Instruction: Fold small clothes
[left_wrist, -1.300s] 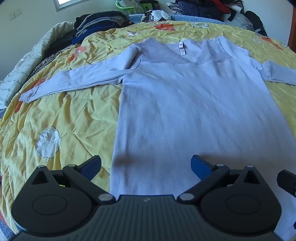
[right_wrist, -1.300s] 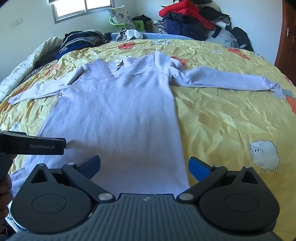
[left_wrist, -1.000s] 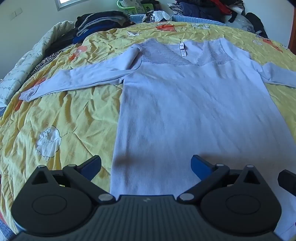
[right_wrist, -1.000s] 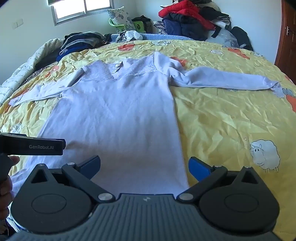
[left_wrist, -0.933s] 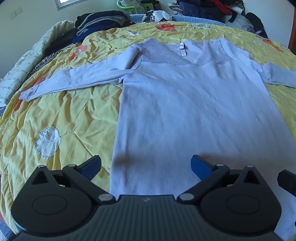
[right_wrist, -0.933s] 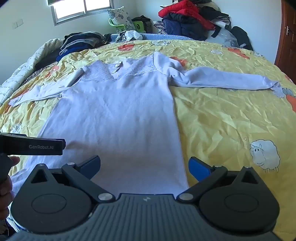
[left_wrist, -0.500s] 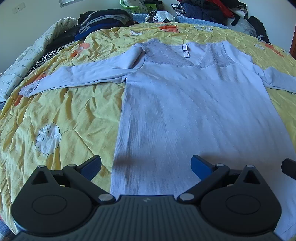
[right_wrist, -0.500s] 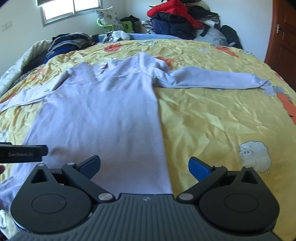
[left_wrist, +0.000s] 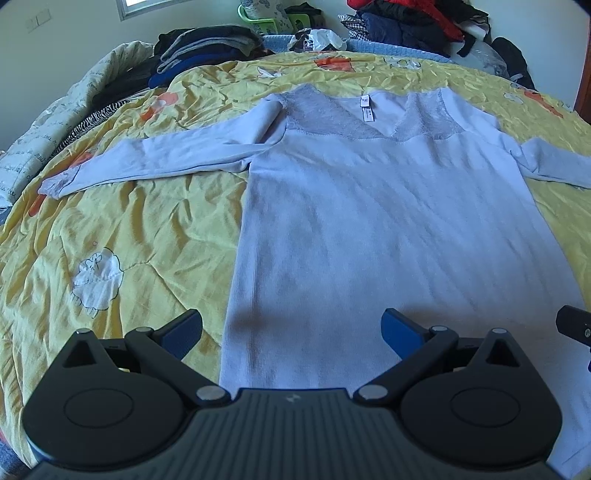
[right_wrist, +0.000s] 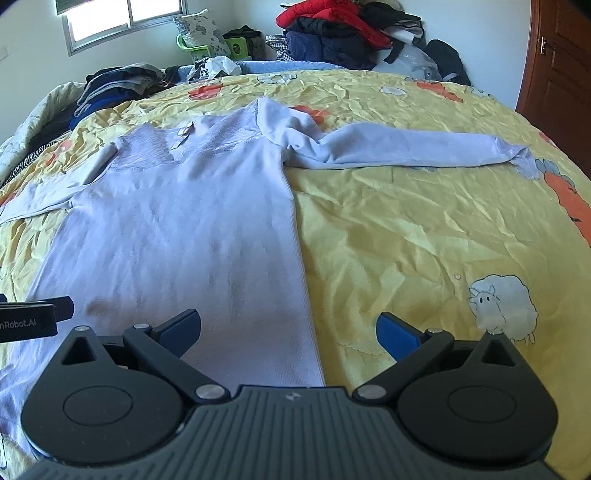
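A pale lilac long-sleeved top (left_wrist: 369, 221) lies flat, face up, on a yellow quilt (left_wrist: 122, 229), with its neckline and white label (left_wrist: 365, 108) at the far end. Its left sleeve (left_wrist: 166, 155) stretches out to the left. In the right wrist view the top (right_wrist: 177, 229) has its right sleeve (right_wrist: 413, 149) stretched out to the right. My left gripper (left_wrist: 291, 328) is open and empty over the hem's left part. My right gripper (right_wrist: 288, 330) is open and empty over the hem's right edge.
Piles of dark clothes (left_wrist: 199, 48) sit at the bed's far left, and a red and dark heap (right_wrist: 340, 33) at the far right. A green chair (right_wrist: 221, 46) stands by the window. A brown door (right_wrist: 554, 66) is at the right.
Both grippers have shifted slightly forward and to the right over the hem; the top looks a little nearer. Jaws stay open. The top has not moved.
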